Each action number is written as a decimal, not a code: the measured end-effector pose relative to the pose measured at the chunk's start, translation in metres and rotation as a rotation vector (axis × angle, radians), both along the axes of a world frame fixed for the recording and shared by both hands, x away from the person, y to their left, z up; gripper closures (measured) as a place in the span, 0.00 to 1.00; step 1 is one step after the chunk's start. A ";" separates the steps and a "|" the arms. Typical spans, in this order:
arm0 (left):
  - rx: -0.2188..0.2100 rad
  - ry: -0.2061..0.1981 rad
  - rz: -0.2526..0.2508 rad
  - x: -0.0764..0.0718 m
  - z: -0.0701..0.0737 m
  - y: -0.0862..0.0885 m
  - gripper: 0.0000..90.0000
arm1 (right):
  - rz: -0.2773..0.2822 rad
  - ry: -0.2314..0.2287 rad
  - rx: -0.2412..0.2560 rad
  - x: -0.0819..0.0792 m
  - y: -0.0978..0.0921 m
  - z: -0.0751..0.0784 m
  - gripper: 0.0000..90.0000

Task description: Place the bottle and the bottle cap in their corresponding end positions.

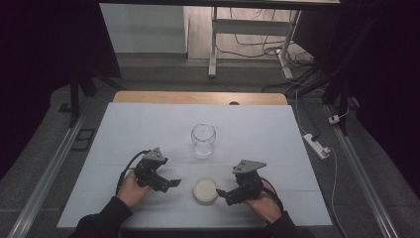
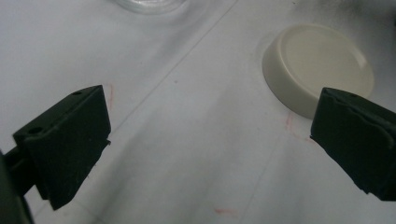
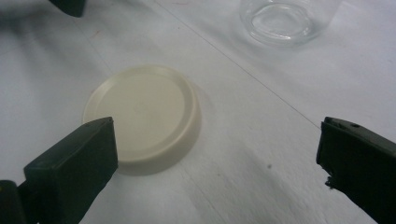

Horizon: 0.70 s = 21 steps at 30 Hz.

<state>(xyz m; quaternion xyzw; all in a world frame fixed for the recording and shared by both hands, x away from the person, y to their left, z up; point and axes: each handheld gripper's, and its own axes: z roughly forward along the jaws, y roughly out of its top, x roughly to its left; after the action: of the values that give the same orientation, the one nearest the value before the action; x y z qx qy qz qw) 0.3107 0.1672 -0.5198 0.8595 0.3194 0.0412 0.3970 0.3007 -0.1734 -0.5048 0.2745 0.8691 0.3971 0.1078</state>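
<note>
A clear glass jar (image 1: 203, 140) stands upright and uncapped in the middle of the white table sheet (image 1: 148, 129). Its cream round lid (image 1: 205, 190) lies flat nearer the front edge. My left gripper (image 1: 171, 182) is just left of the lid, open and empty; in the left gripper view the lid (image 2: 317, 70) lies ahead past the right jaw and the jar's base (image 2: 147, 4) is at the top edge. My right gripper (image 1: 223, 194) is open just right of the lid, with the lid (image 3: 142, 116) by its left jaw and the jar (image 3: 285, 21) beyond.
A bare wooden strip (image 1: 198, 97) runs along the table's far edge. Beyond it are a white desk frame (image 1: 214, 44) and loose cables on the floor. A white power strip (image 1: 317, 145) lies on the floor at the right. Faint red marks (image 2: 226, 211) dot the sheet.
</note>
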 end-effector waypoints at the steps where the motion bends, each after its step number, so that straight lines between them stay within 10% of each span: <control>1: -0.004 0.001 0.004 -0.003 0.000 0.002 0.00 | -0.004 -0.001 0.001 0.000 -0.002 0.000 0.00; 21: -0.015 0.013 0.111 -0.052 -0.001 0.041 0.00 | -0.141 0.012 0.027 -0.015 -0.060 0.002 0.00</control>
<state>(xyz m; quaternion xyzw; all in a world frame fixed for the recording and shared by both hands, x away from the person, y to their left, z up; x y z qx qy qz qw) 0.2587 0.2086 -0.5211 0.8378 0.3693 0.0550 0.3984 0.2862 -0.2330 -0.5025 0.3390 0.8428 0.3985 0.1264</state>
